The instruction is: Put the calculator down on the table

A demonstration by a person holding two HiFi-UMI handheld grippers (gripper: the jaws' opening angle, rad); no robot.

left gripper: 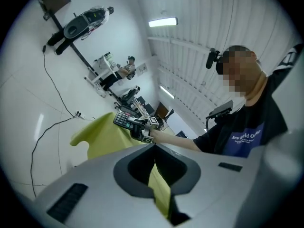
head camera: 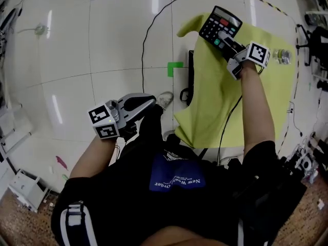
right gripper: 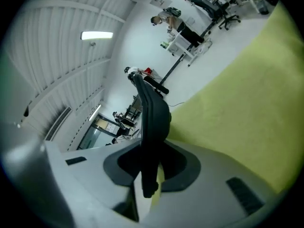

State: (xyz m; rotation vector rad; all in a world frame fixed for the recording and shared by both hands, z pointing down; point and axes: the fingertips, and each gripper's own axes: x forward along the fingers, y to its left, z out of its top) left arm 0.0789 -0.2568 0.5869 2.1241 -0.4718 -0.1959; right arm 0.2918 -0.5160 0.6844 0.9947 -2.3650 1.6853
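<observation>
A: Grey left tongs (head camera: pixel 148 104) first. Where do they sit?

B: Low by the person's lap, off the left side of the desk (head camera: pixel 190 81). They are clenched on nothing, and only a sliver of yellow-green shows through the seam between them. They are well apart from the calculator (head camera: pixel 221 20), so I'd say they have no part in the put-down.

A: And to the right of them?

B: A yellow-green cloth (head camera: pixel 215 101) drapes the desk. The calculator hangs over the cloth's far left corner, keys up. The right tongs (head camera: pixel 222 39) grasp it by its near end, and their own camera shows the black body edge-on, pinched between them.

A: Which way does it lie?

B: Its long axis carries on from the right tongs, away from the person and slanting left, so most of it sticks out past the tips. From the left tongs' camera it looks raised off the cloth, not resting.

A: So the move?

B: My judgement is straight down, perhaps drawn a little toward the cloth's middle. That way the far end lands on the desk and not past the corner. Then let go.
</observation>
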